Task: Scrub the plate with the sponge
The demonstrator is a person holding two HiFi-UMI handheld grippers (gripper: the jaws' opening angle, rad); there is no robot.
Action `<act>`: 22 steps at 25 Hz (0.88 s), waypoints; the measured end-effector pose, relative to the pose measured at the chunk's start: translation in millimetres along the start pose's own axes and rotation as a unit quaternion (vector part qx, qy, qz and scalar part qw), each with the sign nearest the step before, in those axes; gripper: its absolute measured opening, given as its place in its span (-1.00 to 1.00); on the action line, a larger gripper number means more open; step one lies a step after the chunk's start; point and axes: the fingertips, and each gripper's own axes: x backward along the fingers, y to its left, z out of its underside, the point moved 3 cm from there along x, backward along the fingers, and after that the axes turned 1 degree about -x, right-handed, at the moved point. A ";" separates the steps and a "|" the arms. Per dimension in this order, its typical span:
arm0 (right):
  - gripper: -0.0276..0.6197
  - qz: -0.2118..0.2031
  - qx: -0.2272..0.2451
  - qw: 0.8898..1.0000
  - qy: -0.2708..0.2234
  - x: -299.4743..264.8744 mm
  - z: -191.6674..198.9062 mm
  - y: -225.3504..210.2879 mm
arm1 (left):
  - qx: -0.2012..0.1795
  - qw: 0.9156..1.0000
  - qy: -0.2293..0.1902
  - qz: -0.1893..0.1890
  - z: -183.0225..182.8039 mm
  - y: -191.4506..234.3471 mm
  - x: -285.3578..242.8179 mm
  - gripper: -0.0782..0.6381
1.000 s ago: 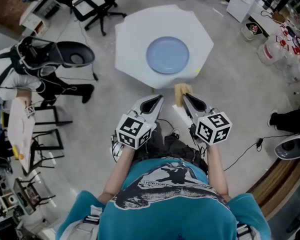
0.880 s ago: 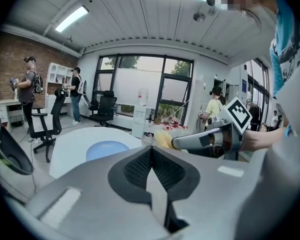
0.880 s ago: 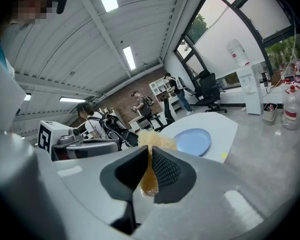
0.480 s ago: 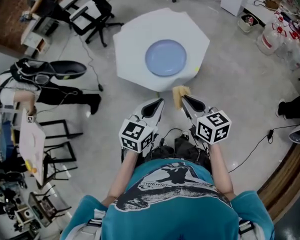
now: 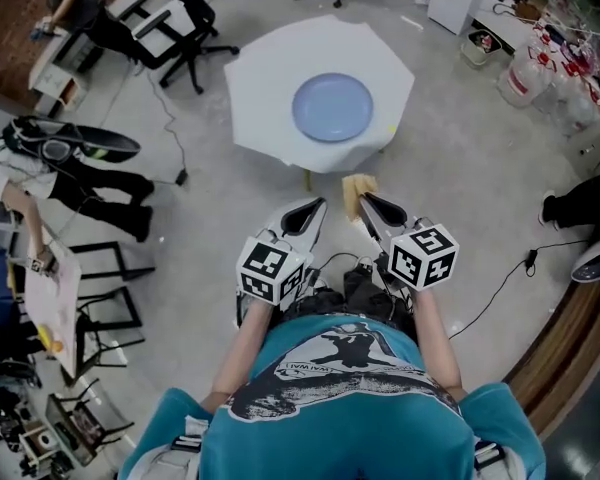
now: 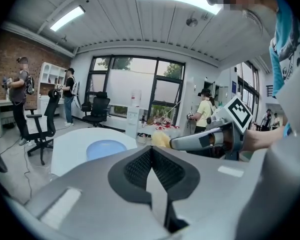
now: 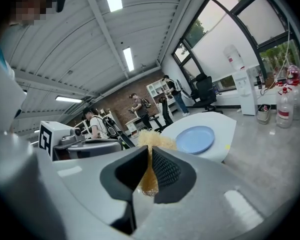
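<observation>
A light blue plate [image 5: 332,107] lies empty on a white table [image 5: 265,78], well ahead of both grippers. A yellow-tan sponge [image 5: 358,190] is pinched in my right gripper [image 5: 364,201], which is held in the air over the floor, short of the table's near edge. The right gripper view shows the sponge [image 7: 152,138] bulging out past the pads, with the plate [image 7: 195,138] beyond. My left gripper [image 5: 315,208] hangs beside the right one, shut and empty. From the left gripper view the plate [image 6: 105,148] and the sponge [image 6: 161,139] both show.
Office chairs [image 5: 185,28] stand behind the table at the left. A person in black [image 5: 80,173] is at the far left by a desk. Water jugs [image 5: 540,73] stand at the upper right. Cables [image 5: 500,283] trail on the floor at the right.
The view has shifted and the table now lies a little farther from the grippers. Both grippers keep their pose and the sponge stays pinched in the right one.
</observation>
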 end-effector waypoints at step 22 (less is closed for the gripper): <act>-0.83 0.029 0.022 0.999 0.001 3.0 24.7 61.3 | -0.008 0.999 -0.018 0.033 18.4 -9.3 62.1 -0.75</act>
